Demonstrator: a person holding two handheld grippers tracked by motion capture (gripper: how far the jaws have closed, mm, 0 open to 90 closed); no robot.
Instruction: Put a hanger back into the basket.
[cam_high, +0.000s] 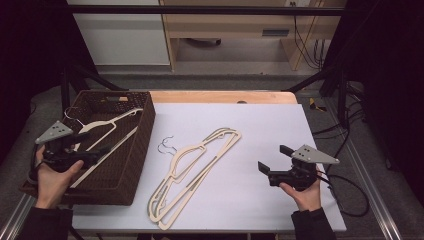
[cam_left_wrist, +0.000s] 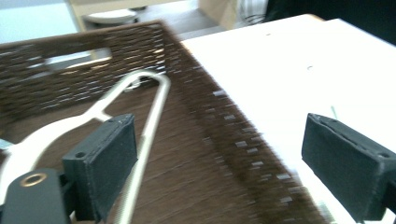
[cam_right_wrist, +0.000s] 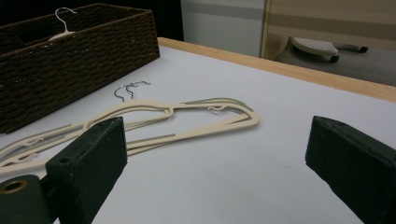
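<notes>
A cream hanger (cam_high: 100, 127) with a metal hook lies slanted inside the dark woven basket (cam_high: 142, 135) at the table's left. My left gripper (cam_high: 94, 143) hovers over the basket's near part, jaws open, with nothing between them; in the left gripper view the hanger (cam_left_wrist: 149, 112) lies just under the left pad. A stack of cream hangers (cam_high: 195, 170) rests on the white sheet in the middle, hooks pointing towards the basket. My right gripper (cam_high: 274, 157) stands open to the right of the stack, apart from it, pointing at the hangers (cam_right_wrist: 163, 112).
The white sheet (cam_high: 260, 130) covers the table, with a wooden edge (cam_high: 220, 96) at the back. The basket (cam_right_wrist: 84, 51) stands along the left edge. Cables trail off the right side. Free room lies between the stack and my right gripper.
</notes>
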